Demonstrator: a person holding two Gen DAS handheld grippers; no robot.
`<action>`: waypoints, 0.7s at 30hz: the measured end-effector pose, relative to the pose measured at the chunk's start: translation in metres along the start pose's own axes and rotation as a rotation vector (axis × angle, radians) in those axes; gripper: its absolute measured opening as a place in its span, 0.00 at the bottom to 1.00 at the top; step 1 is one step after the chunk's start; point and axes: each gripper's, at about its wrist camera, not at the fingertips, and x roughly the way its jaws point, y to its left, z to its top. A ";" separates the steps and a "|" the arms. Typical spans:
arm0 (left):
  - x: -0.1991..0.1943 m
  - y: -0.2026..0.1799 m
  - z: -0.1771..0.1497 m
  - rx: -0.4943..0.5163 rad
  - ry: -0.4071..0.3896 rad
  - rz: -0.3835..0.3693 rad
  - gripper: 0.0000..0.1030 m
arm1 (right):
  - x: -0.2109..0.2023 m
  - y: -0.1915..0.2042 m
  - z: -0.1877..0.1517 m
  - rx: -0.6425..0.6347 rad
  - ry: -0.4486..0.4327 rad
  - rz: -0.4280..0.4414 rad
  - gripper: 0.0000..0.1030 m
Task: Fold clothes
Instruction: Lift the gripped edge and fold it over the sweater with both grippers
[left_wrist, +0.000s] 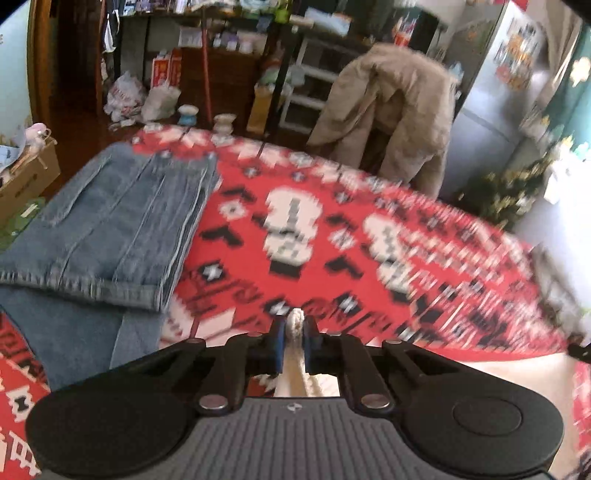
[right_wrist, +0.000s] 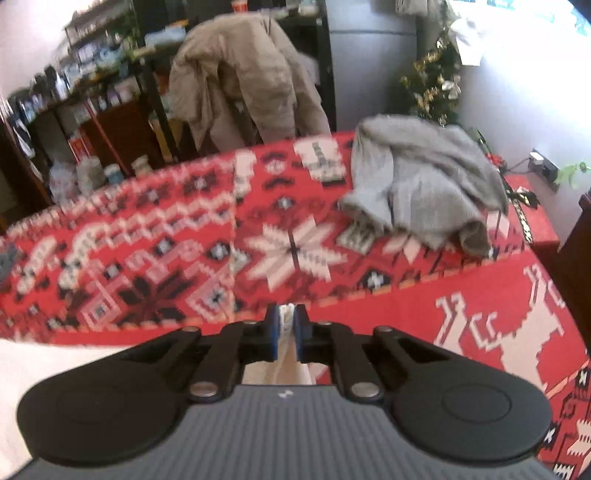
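My left gripper (left_wrist: 294, 325) is shut on a fold of a cream knit garment (left_wrist: 295, 373) that hangs down below the jaws. My right gripper (right_wrist: 286, 319) is shut on the same cream garment (right_wrist: 291, 365), whose pale cloth spreads to the lower left (right_wrist: 44, 365). Both hold it above the table covered in a red patterned cloth (left_wrist: 332, 229). Folded blue jeans (left_wrist: 107, 225) lie at the left in the left wrist view. A crumpled grey sweater (right_wrist: 424, 184) lies on the far right of the table in the right wrist view.
A beige coat (left_wrist: 395, 107) hangs over a chair behind the table, also in the right wrist view (right_wrist: 243, 85). Shelves, bags and jars crowd the floor behind. A cardboard box (left_wrist: 26, 177) stands left. A small decorated tree (right_wrist: 436, 85) and a power strip (right_wrist: 543, 162) are far right.
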 end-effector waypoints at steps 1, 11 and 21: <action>-0.001 -0.001 0.005 -0.001 -0.011 -0.005 0.10 | -0.003 0.001 0.005 0.001 -0.014 0.010 0.08; 0.064 -0.011 0.033 0.077 0.053 0.079 0.10 | 0.034 0.006 0.041 0.004 -0.029 0.003 0.08; 0.051 -0.005 0.006 0.100 0.093 0.097 0.46 | 0.050 0.000 0.015 -0.049 -0.003 -0.068 0.35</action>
